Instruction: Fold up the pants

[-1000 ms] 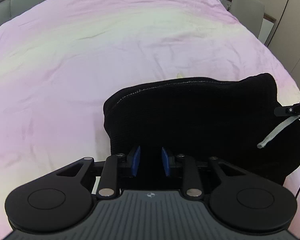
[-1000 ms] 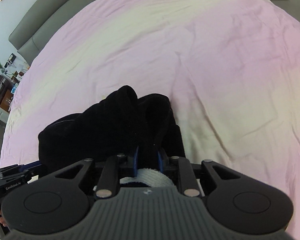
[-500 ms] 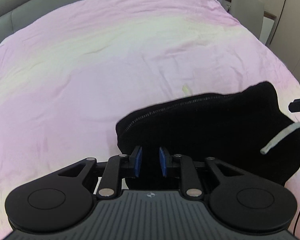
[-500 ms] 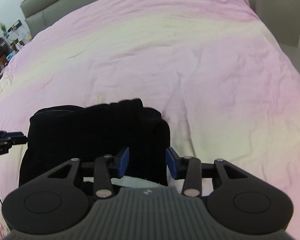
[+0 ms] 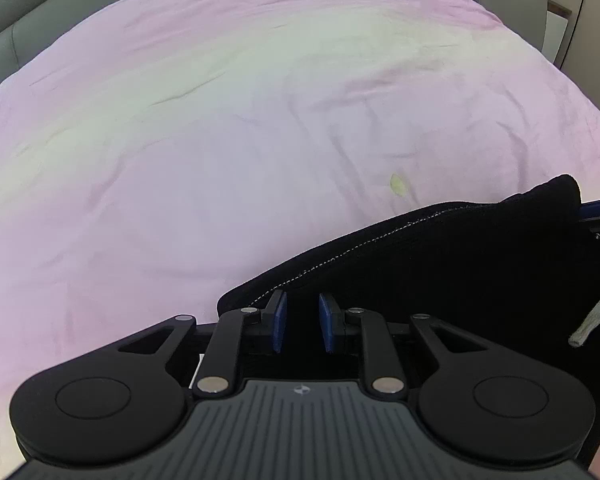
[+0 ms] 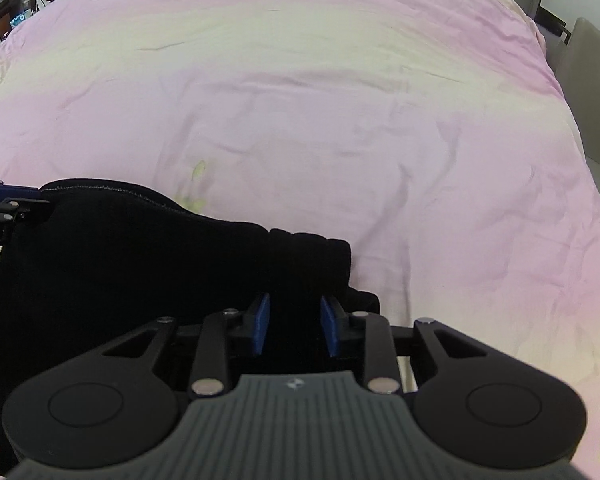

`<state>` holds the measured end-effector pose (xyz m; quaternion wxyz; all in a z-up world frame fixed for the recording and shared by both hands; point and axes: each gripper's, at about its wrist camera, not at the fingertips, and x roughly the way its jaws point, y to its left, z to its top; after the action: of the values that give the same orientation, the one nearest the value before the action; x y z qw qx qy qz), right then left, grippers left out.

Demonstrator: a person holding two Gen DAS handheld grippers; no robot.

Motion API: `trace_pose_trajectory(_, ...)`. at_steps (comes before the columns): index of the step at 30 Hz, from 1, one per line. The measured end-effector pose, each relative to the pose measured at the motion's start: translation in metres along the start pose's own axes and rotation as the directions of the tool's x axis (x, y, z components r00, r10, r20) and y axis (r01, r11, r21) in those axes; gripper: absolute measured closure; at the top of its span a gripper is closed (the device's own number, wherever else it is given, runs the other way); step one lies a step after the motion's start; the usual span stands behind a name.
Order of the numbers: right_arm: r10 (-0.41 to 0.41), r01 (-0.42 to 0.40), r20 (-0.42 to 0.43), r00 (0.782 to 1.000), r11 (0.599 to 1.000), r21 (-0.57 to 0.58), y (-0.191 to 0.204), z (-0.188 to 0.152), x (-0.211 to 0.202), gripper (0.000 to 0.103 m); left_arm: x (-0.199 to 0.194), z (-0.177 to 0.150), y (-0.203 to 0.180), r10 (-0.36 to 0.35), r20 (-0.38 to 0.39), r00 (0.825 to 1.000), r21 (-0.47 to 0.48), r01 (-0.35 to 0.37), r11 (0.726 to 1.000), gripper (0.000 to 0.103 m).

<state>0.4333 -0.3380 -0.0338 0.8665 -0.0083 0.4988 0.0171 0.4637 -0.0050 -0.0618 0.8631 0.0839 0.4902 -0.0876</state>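
The black pants (image 5: pixel 460 264) lie folded into a thick bundle on the pink bed cover (image 5: pixel 220 140). In the left wrist view my left gripper (image 5: pixel 302 322) sits at the bundle's left end, blue pads slightly apart with black cloth between them. A white drawstring (image 5: pixel 596 316) hangs at the right. In the right wrist view my right gripper (image 6: pixel 294 322) is at the bundle's (image 6: pixel 160 248) right end, pads apart around a fold of cloth. The left gripper's tip (image 6: pixel 4 212) shows at the far left edge.
The pink and pale yellow cover (image 6: pixel 340 100) spreads wide beyond the pants. A grey headboard (image 5: pixel 4 32) is at the far side. A beige chair (image 6: pixel 592 92) stands by the bed's right edge. Shelves with clutter (image 6: pixel 4 0) stand at the far left.
Both grippers have pulled back and lowered with the bundle. The right gripper, shut on cloth a second ago, has opened. The pants now lie flatter and closer to me.
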Motion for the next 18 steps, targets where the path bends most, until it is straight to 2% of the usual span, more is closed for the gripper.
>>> trace_pose_trajectory(6,0.003,-0.003,-0.003,1.0,1.0,-0.006,0.0,0.002,0.007,0.075,0.004,0.002,0.0,-0.002,-0.004,1.0,0.005,0.002,1.0,0.08)
trace_pose_trajectory(12,-0.007,0.009,0.047,0.999,0.999,-0.047,0.009,-0.01,-0.02,0.074,-0.026,-0.007,-0.009,0.043,0.003,0.999,0.021,-0.043,0.999,0.08)
trace_pose_trajectory(14,0.005,-0.003,0.057,0.998,1.0,-0.029,0.009,-0.018,-0.034,0.075,-0.041,-0.013,-0.012,0.045,-0.001,0.999,0.029,-0.045,0.999,0.079)
trace_pose_trajectory(16,0.017,-0.017,0.065,0.998,1.0,-0.01,0.007,-0.027,-0.051,0.075,-0.059,-0.023,-0.017,0.042,-0.006,0.999,0.042,-0.042,0.998,0.075)
trace_pose_trajectory(18,0.026,-0.024,0.072,0.997,0.999,-0.023,0.009,-0.039,-0.069,0.075,-0.079,-0.036,-0.024,0.034,-0.007,0.999,0.075,-0.034,0.997,0.062)
